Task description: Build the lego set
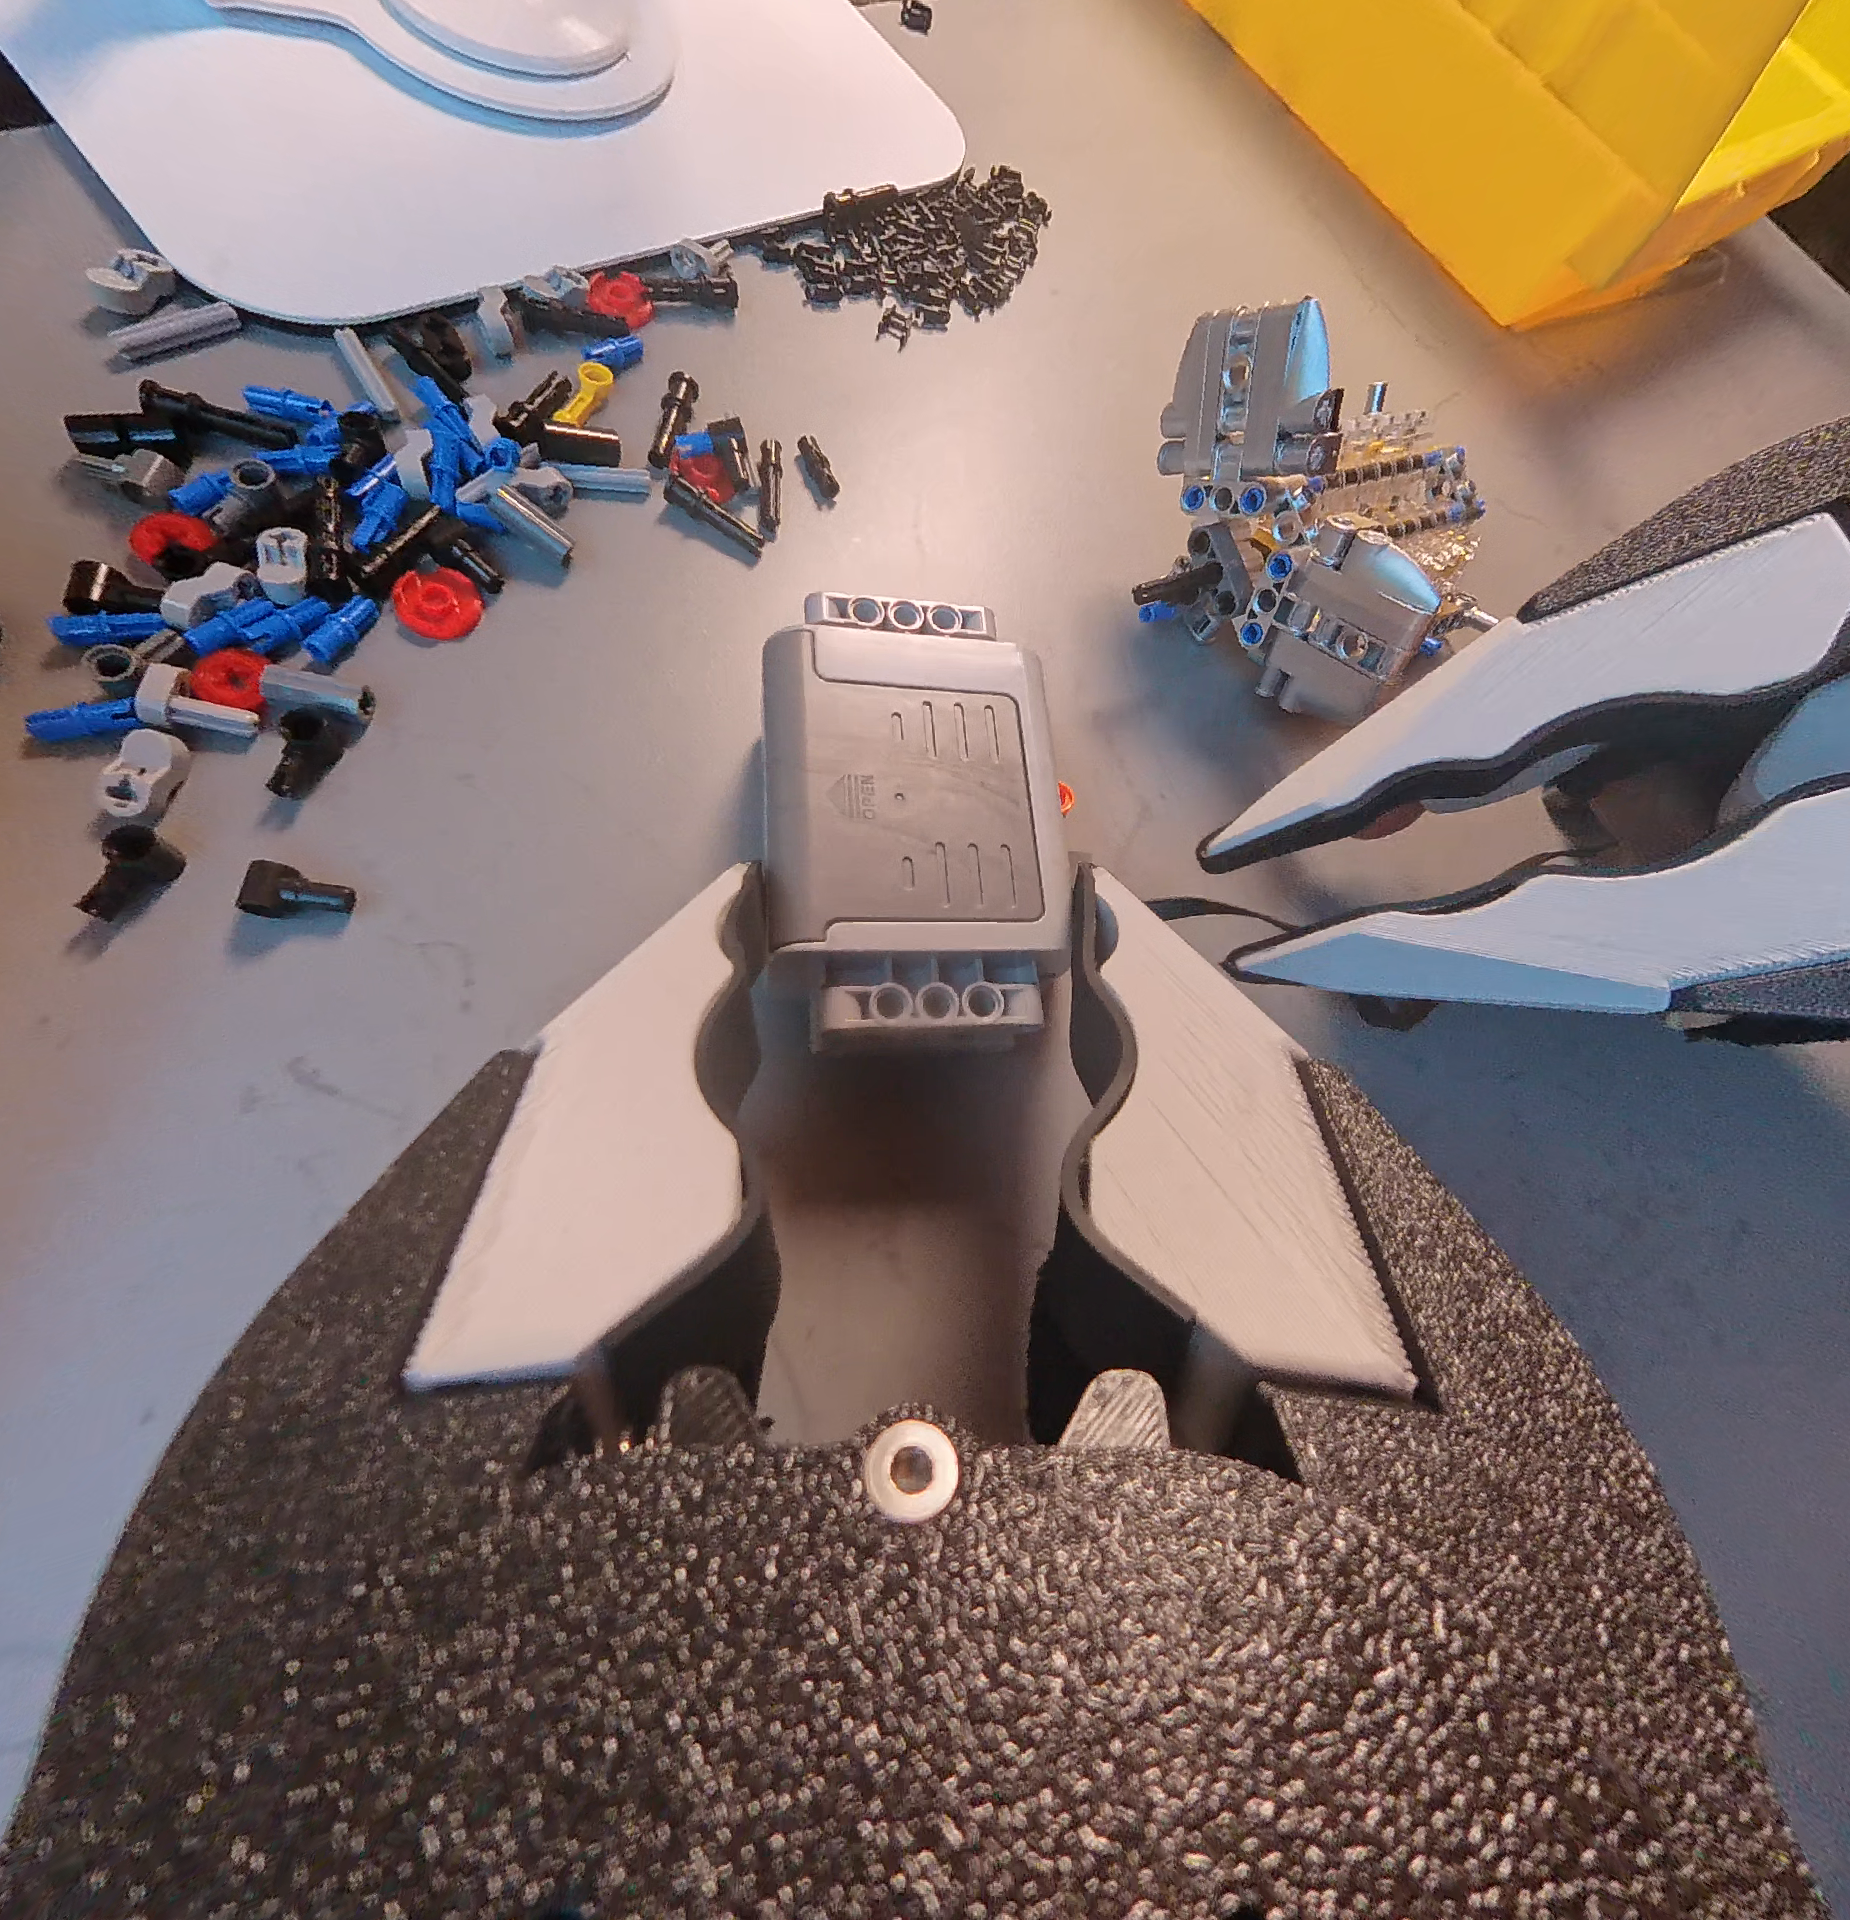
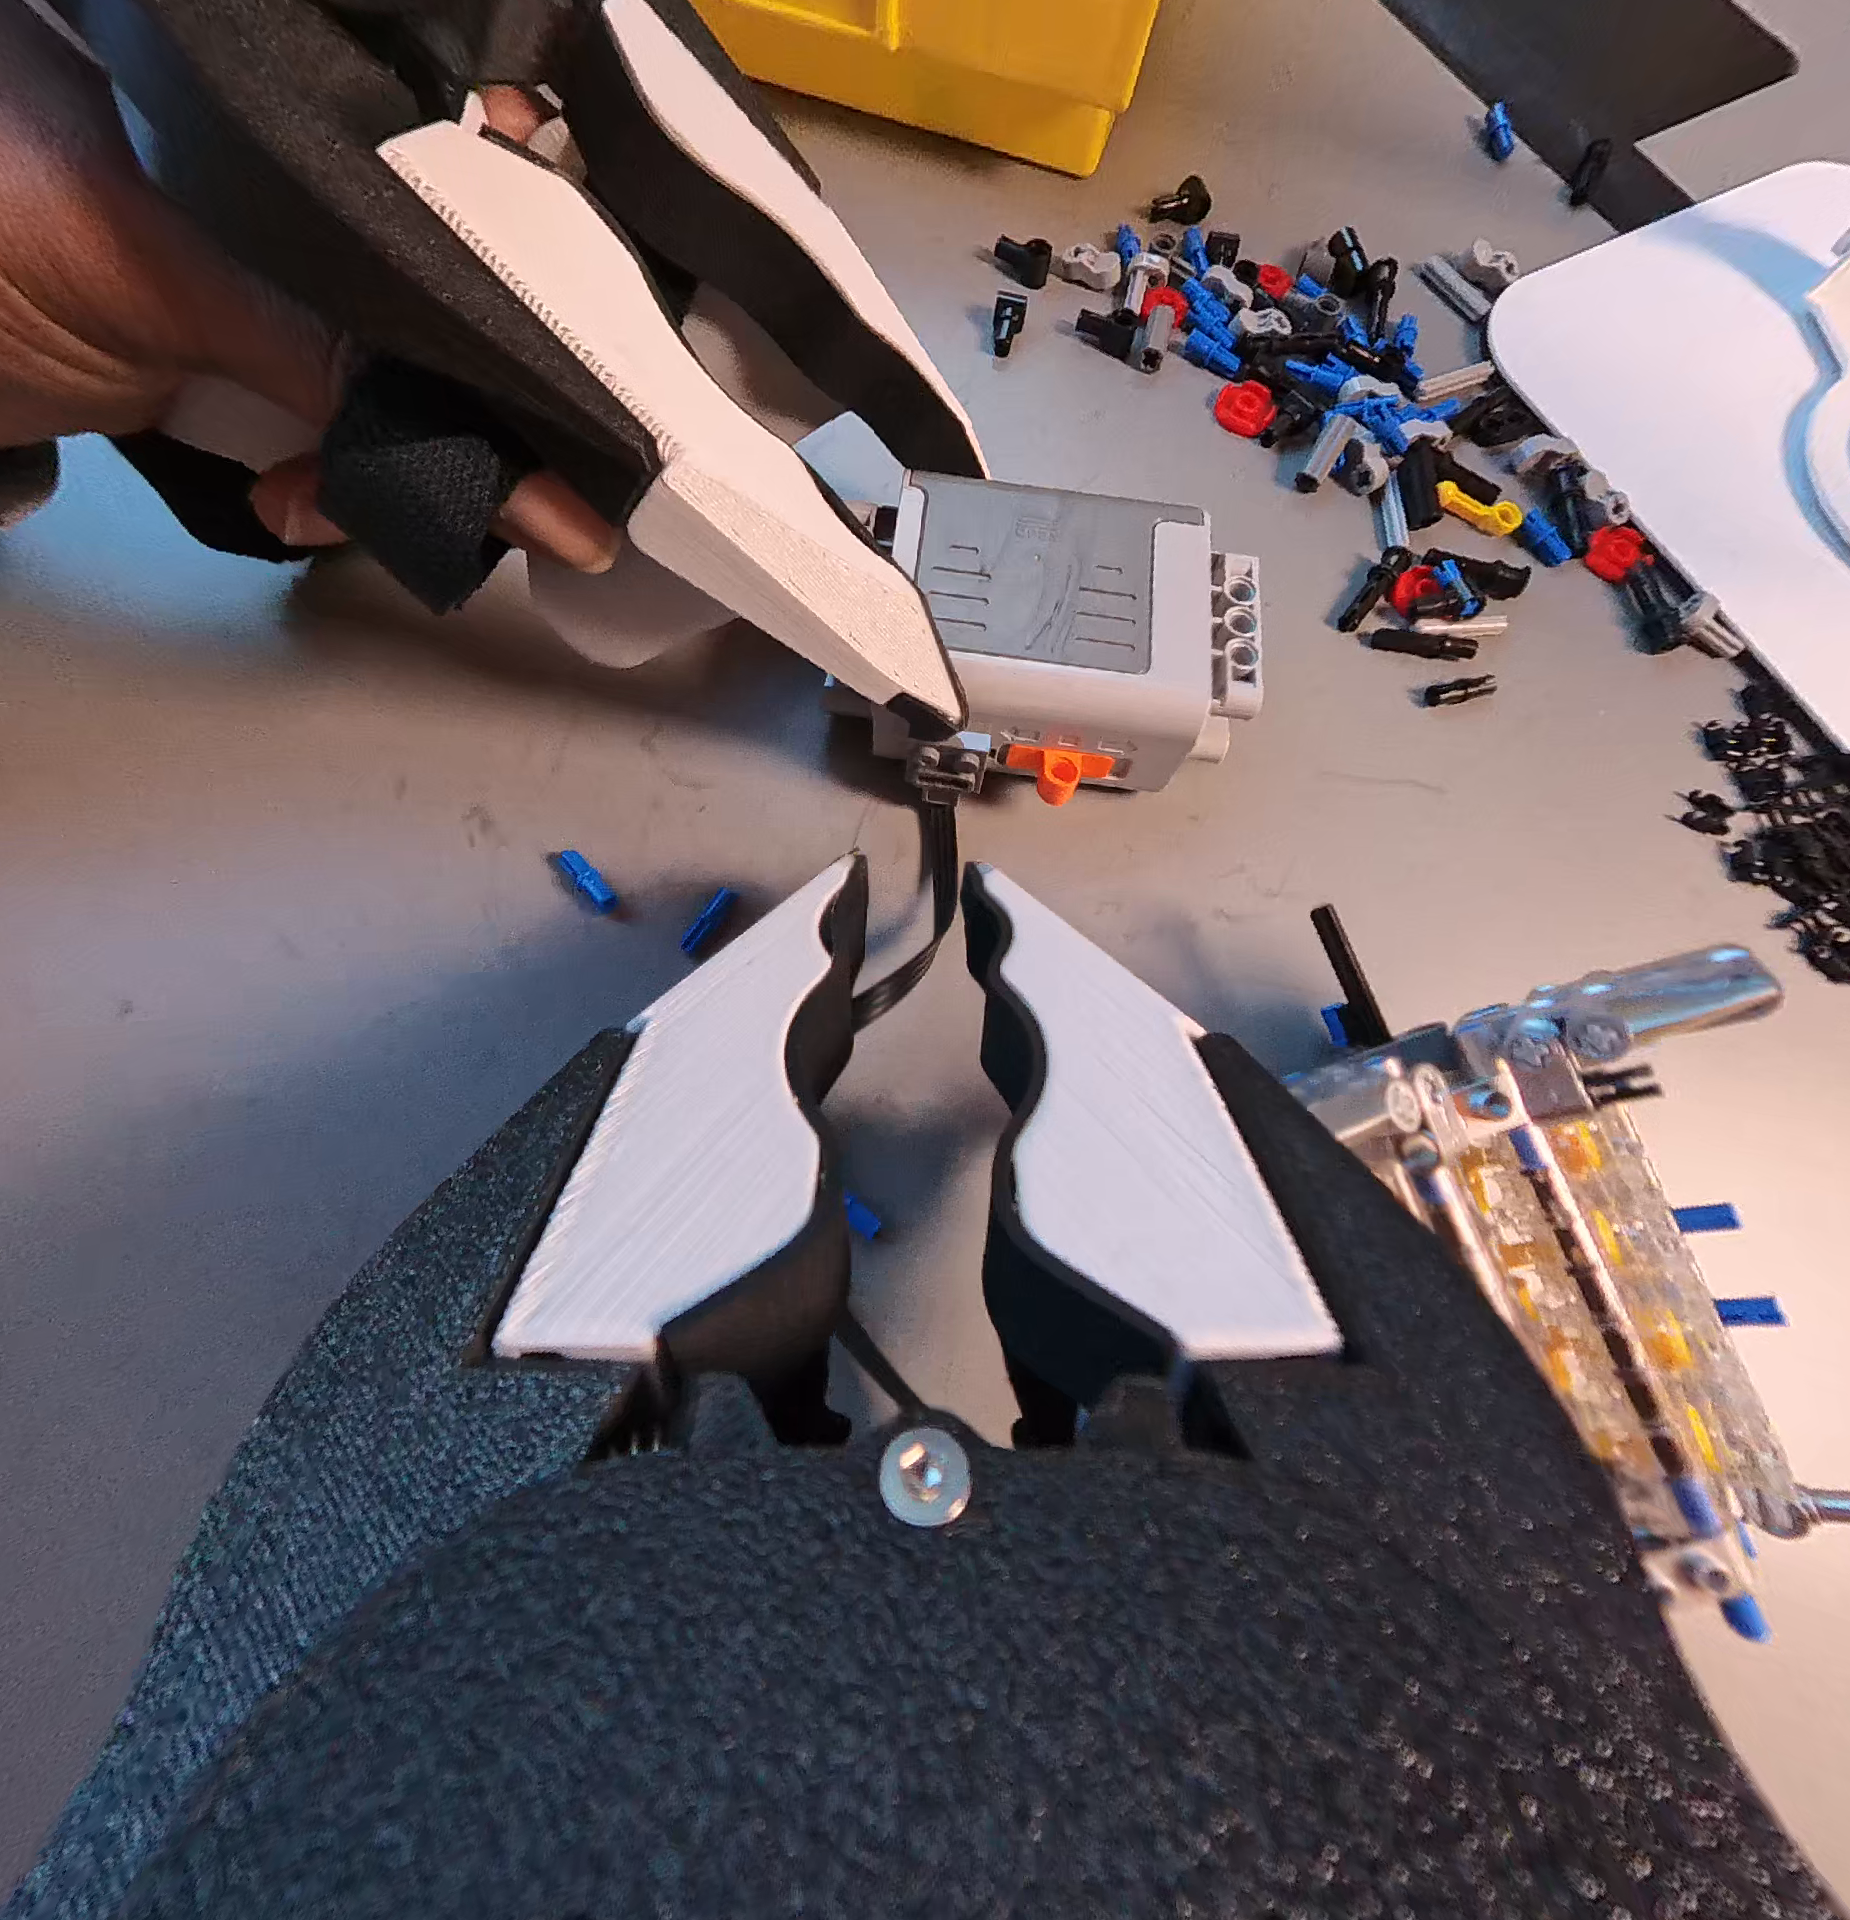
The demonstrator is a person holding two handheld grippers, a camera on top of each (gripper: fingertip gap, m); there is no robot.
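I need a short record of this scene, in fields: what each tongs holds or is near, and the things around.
left tongs: shut on grey battery box, which rests on the table
right tongs: open, black cable passes between the fingers
cable: plugged into the box beside the orange switch
nearby: loose small parts, grey built model, yellow bin

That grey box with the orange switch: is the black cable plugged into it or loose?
Plugged in. The black cable ends in a grey connector seated on the grey box beside the orange switch.
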